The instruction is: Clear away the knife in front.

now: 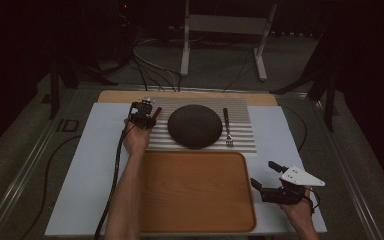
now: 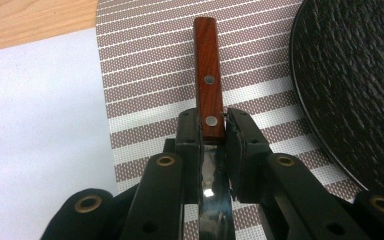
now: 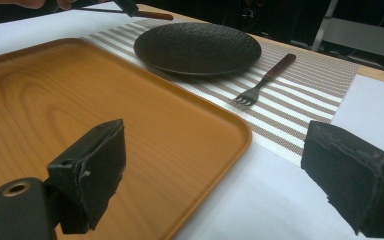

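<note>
Table [image 1: 70, 200]: a white surface that carried every item; the dark plate serves below as the landmark.

Wooden tray [image 1: 195, 190]: it lay on your side of the plate, its far rim just beside the near edge of the striped mat. In the right gripper view the tray [image 3: 80, 110] showed a rounded corner and a raised lip.

Striped placemat [image 1: 242, 135]: it lay flat beneath the plate and extended past it on both sides; brown and white bands ran across it [image 2: 145, 65].

Dark plate [image 1: 195, 126]: round, with a rough texture, it sat at the middle of the mat. Its rim [image 2: 350, 75] appeared at the right of the left gripper view.

Your left gripper [image 1: 142, 116]: you held it to the left of the plate, over the mat's left edge. Its jaws were clenched on a knife [image 2: 209, 80] near the lower rivet of the red-brown wooden handle; the handle pointed away from you and a shiny blade ran back between the jaws.

Your right gripper [image 1: 265, 179]: you held it well apart from the plate, off the tray's right edge, with its jaws spread wide and nothing between them.

Fork [image 1: 227, 127]: it lay on the mat just right of the plate, tines toward you, the handle dark wood [image 3: 265, 80].
</note>
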